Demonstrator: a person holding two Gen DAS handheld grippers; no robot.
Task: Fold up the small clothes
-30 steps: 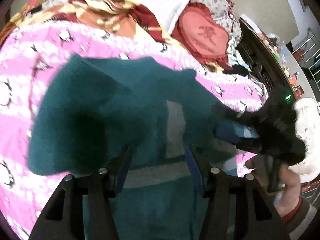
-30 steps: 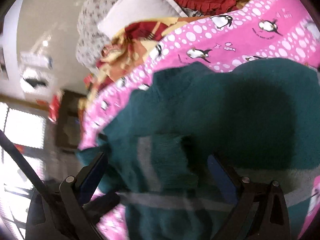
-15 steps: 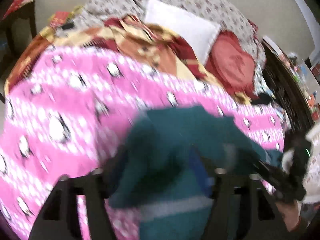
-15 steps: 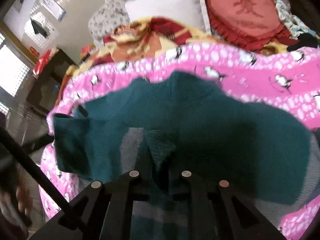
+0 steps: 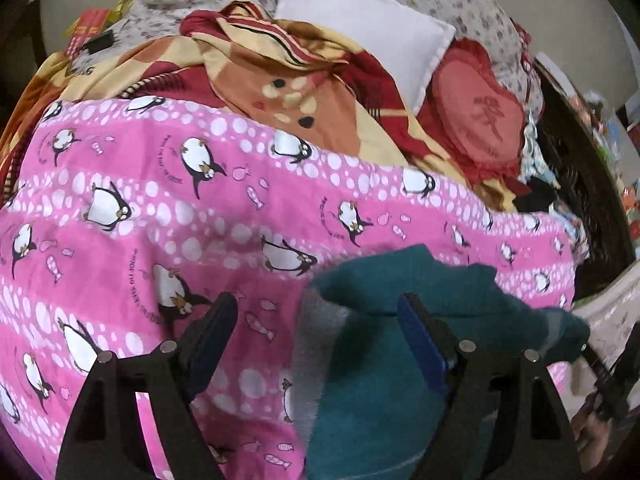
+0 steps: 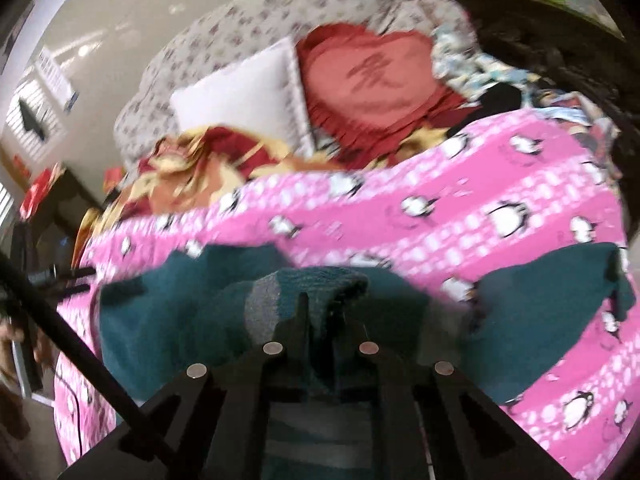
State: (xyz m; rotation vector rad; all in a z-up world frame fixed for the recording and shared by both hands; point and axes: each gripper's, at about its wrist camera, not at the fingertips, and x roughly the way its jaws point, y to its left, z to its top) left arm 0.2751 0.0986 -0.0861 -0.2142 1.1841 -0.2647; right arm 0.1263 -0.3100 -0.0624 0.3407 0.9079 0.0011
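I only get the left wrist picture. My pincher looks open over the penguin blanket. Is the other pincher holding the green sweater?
Observer: Yes. The right gripper is shut on a bunched fold of the teal sweater.
Operator: Is there a sleeve I can't see?
Observer: One teal part lies spread on the pink penguin blanket, off to the right.
Operator: Is my pincher touching the sweater?
Observer: The left gripper is opening; its blue pad is at the sweater's edge.

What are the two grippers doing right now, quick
Left gripper: jaws opening, nothing pinched; the teal sweater lies under its right finger.
Right gripper: shut on a fold of the teal sweater.
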